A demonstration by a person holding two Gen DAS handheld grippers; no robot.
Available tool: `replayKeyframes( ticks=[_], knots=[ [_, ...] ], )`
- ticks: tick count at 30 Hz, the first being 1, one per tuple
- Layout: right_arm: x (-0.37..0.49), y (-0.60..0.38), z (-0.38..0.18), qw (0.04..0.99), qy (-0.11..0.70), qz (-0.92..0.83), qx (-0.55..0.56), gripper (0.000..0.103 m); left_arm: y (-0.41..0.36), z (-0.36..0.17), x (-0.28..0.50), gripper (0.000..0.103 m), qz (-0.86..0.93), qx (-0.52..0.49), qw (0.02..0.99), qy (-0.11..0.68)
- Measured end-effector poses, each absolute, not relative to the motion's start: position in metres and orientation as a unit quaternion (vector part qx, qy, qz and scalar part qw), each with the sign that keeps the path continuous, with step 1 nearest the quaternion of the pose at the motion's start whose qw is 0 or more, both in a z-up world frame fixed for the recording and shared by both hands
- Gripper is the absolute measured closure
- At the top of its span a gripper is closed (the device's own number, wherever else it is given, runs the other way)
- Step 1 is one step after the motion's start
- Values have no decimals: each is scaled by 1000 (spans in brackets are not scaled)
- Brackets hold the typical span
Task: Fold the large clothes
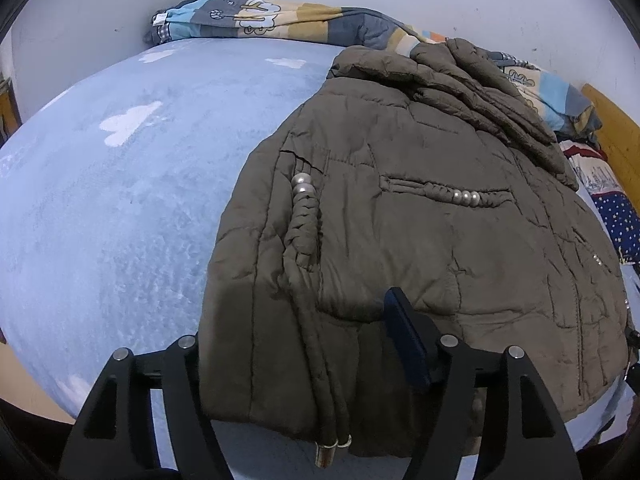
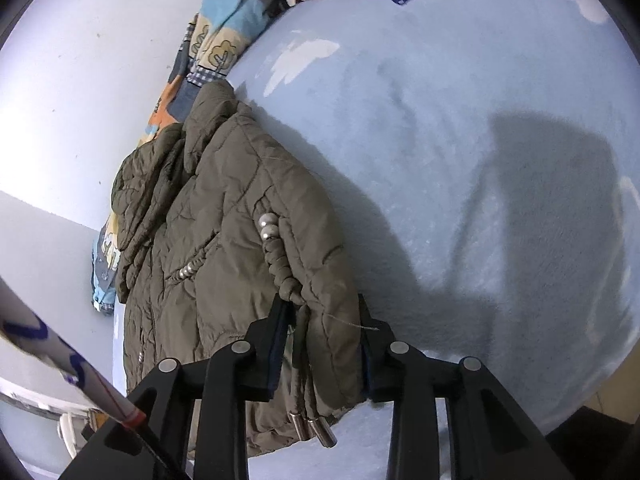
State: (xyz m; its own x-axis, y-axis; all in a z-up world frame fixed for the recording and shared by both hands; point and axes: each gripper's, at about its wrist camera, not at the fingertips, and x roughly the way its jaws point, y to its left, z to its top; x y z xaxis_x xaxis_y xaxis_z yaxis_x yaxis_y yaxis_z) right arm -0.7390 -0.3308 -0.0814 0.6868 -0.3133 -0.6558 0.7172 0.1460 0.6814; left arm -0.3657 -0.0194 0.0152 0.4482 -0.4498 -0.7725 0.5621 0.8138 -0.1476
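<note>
An olive-brown padded jacket lies on a light blue bed, folded over, with pearl beads and a braided cord on it. My left gripper holds its jaws wide. The jacket's near hem lies between them and hides the left finger. The right finger rests on the fabric. In the right wrist view the jacket runs away from me. My right gripper has both fingers around the jacket's hem corner and cord. Metal cord tips hang below it.
A patchwork quilt is bunched along the white wall at the bed's far side. A star-print blue cloth and a wooden bed frame are at the right. The bed's near edge is just below my grippers.
</note>
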Motion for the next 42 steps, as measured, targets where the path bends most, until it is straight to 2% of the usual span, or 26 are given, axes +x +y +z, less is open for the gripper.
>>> replayKeyframes(
  ticks=[3, 6, 7, 8, 11, 13, 20, 30, 36, 42],
  knots=[
    [-740, -332, -86, 730, 178, -351, 559, 66, -20, 14, -364, 31, -299, 61, 847, 435],
    [-738, -331, -87, 733, 179, -352, 554, 65, -20, 15, -365, 32, -299, 64, 850, 430],
    [-738, -331, -86, 736, 179, -351, 551, 65, -21, 16, -366, 38, -300, 66, 851, 427],
    [-737, -331, -85, 739, 179, -348, 547, 73, -21, 17, -367, 49, -302, 65, 852, 422],
    [-736, -326, -76, 756, 176, -343, 529, 83, -18, 23, -370, 69, -310, 60, 855, 412],
    [-734, -321, -68, 768, 176, -346, 510, 85, -16, 26, -370, 75, -313, 54, 856, 408],
    [-722, -311, -50, 794, 197, -361, 448, 87, -17, 29, -377, 76, -311, 81, 863, 390],
    [-719, -327, -71, 775, 210, -355, 478, 82, -21, 23, -376, 78, -317, 89, 865, 378],
    [-723, -316, -57, 800, 185, -359, 444, 89, -17, 40, -384, 84, -325, 79, 875, 349],
    [-726, -303, -34, 824, 160, -354, 413, 90, -11, 54, -395, 85, -332, 87, 886, 312]
  ],
)
